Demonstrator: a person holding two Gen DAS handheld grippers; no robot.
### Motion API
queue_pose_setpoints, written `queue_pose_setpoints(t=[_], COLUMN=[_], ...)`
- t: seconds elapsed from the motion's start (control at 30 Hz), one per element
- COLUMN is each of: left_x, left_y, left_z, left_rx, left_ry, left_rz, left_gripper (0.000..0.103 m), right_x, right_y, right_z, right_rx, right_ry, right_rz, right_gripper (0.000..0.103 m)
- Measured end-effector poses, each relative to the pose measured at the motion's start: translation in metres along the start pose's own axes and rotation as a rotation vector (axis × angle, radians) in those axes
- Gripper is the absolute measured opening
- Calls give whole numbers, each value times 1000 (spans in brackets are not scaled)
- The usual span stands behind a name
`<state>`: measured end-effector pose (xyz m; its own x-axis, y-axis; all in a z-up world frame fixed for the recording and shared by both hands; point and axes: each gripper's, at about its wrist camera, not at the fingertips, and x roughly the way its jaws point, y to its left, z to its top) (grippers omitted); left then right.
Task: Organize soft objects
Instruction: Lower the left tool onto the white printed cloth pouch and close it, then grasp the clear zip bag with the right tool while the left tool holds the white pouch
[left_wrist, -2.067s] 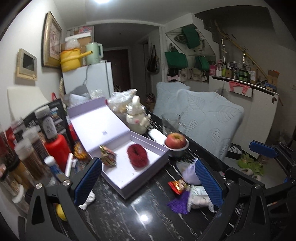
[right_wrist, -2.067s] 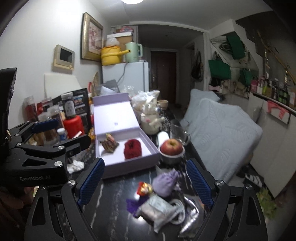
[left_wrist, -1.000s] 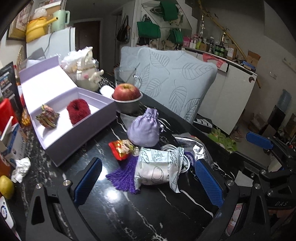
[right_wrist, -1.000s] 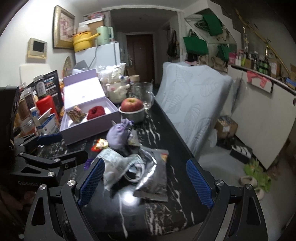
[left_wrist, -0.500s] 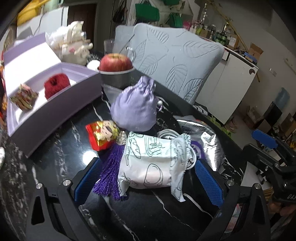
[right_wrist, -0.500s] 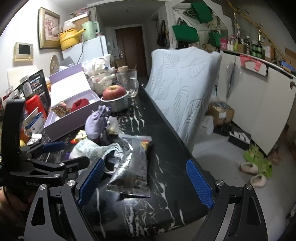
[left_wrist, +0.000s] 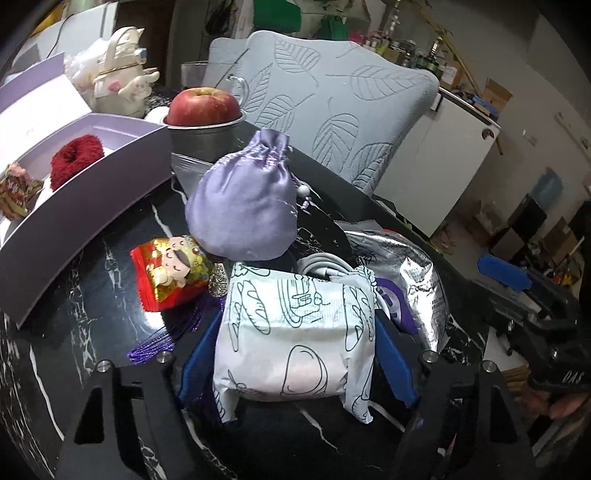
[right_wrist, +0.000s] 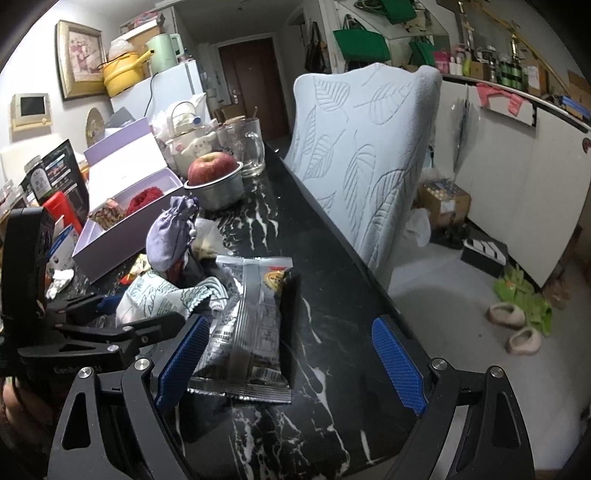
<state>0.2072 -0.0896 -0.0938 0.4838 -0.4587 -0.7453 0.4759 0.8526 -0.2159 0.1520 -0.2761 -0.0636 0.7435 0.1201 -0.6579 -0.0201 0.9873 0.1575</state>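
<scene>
Closing in, the left tool (left_wrist: 295, 354) has just clamped its blue pads on the white printed pouch (left_wrist: 295, 332) (lilac drawstring bag (left_wrist: 243, 206) at 12 o'clock) on the black tabletop (left_wrist: 92, 295); the right tool (right_wrist: 291, 365) gapes, empty, silver snack packet (right_wrist: 251, 325) beside its left pad.

The left gripper (left_wrist: 295, 354) has just been closing; its blue pads (left_wrist: 391, 354) bracket the white printed pouch (left_wrist: 295, 332) on the black marble table (left_wrist: 85, 306). A lilac drawstring pouch (left_wrist: 243, 206) sits just beyond, a red charm (left_wrist: 166, 269) beside it. The open lilac box (left_wrist: 92, 184) holds a red scrunchie (left_wrist: 75, 157).
</scene>
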Motion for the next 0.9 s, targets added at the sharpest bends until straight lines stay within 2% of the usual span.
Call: queue_pose_setpoints(t=[0.17,0.5,0.63,0.83,0.9], left_x=[-8,-33,-37,-43,-44], left_y=[0,-4,4,3,-1], left_z=[-3,-28,-35,-40,-41], left_rx=[5,26,-7,3,33], left_ry=[15,39,34,16,9], left_rz=[-23,-40,-41,21,43], left_gripper=[70,70,70,72,76], right_x=[5,10,10,4,4], right_y=[-3,9,16,21,21], right_z=[1,2,1,0,-1], right_rx=[23,-9,-19,-39,-35], right_ry=[11,14,18,4,4], right_rz=[10,40,51,48,47], right_gripper=[91,91,91,91,91])
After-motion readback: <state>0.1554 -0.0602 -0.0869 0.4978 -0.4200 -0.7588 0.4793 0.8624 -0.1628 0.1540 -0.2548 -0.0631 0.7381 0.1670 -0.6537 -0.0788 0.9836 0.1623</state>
